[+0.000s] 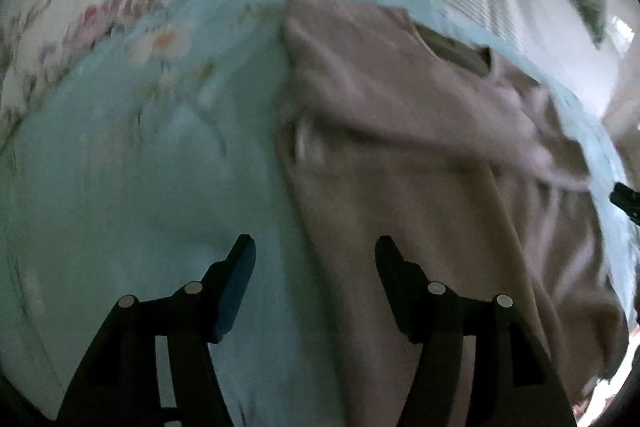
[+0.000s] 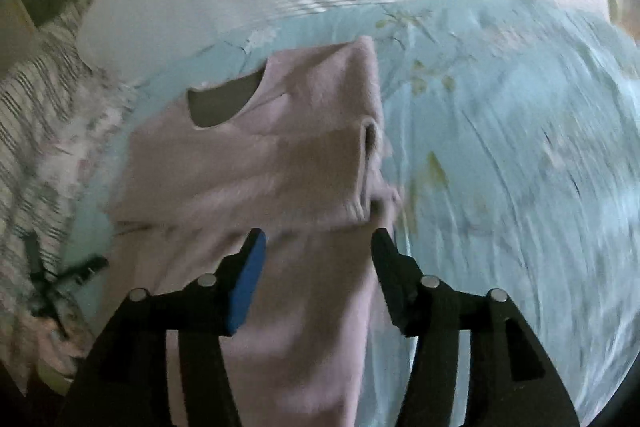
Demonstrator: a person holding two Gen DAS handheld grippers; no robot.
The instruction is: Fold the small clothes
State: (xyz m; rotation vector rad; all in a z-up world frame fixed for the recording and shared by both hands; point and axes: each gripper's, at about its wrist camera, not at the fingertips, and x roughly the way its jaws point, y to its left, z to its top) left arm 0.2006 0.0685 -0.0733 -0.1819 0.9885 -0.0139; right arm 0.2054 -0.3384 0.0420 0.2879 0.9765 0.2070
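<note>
Pale pink knitted fabric, a small sweater [image 2: 256, 163] with one sleeve folded across its front, lay on the light blue floral bedspread [image 2: 500, 147]. Above it the right gripper [image 2: 318, 247] hovered, jaws apart and gripping nothing. Likewise parted and empty, the left gripper [image 1: 316, 253] hung over the sweater's edge and bare bedspread.

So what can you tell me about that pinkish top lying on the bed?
The pale pink, soft fleecy-looking top lies spread on a light blue floral bedsheet. Its neck opening faces the far side, showing a greyer inside. One sleeve is folded across the body, cuff opening visible. The cloth is lightly creased. Both views are blurred, and neither hand-held gripper grips it.
</note>
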